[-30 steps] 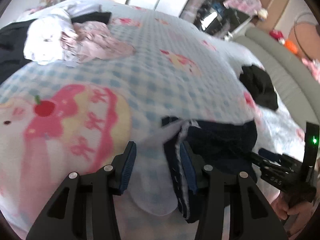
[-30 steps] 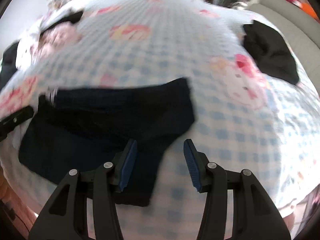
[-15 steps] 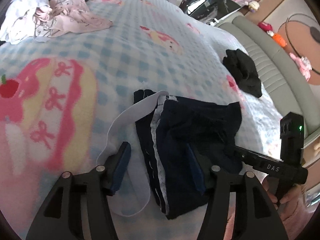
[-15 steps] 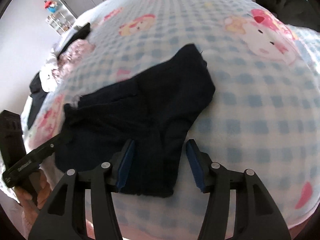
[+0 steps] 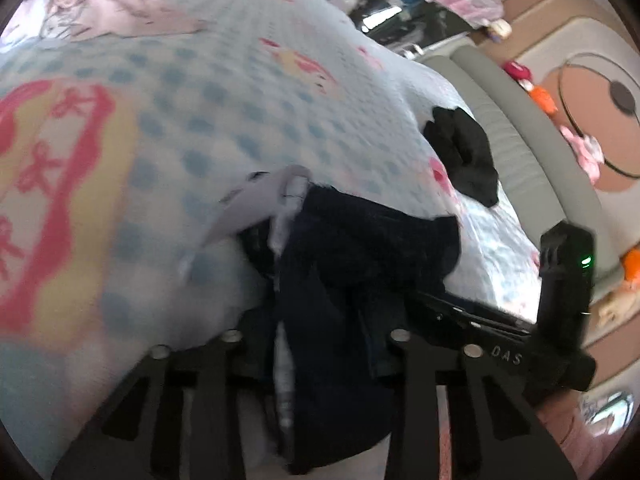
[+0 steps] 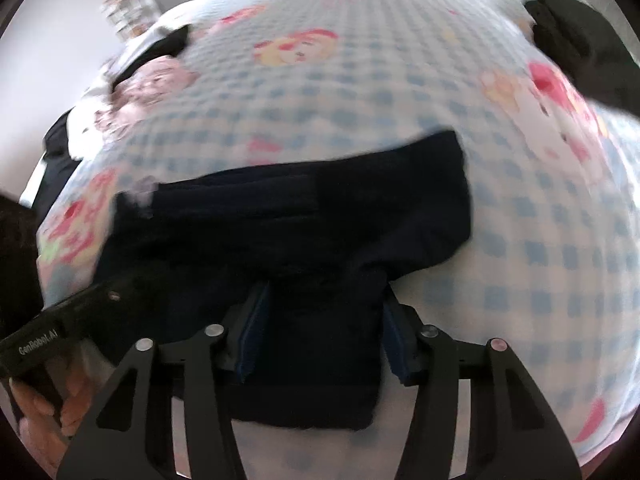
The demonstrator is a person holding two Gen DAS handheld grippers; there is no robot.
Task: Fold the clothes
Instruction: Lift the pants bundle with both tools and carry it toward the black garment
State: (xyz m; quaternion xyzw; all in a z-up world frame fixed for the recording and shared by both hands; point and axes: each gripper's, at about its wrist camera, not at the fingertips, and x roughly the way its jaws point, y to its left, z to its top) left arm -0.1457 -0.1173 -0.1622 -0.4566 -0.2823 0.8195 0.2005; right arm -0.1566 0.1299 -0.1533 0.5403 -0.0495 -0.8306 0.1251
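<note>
Now we work at the near edge of the bed [image 5: 224, 92], where the navy shorts [image 6: 304, 216] lie spread on a blue-checked blanket printed with pink cartoon figures. Our left claw [image 5: 316, 344] is closing on the waistband end of the shorts, where a white lining strip [image 5: 248, 204] sticks out; cloth fills the gap and hides the pads, so we cannot tell whether they press yet. Our right claw [image 6: 320, 336] straddles a leg of the shorts at the same near edge, its blue pads [image 6: 254, 332] standing on either side of the cloth; whether they squeeze it we cannot tell. A black garment [image 5: 464, 156] sits near the bed's right edge, well apart from the shorts. A heap of pink and white clothes [image 5: 120, 16] lies toward the far left corner. Both views are blurred.
</note>
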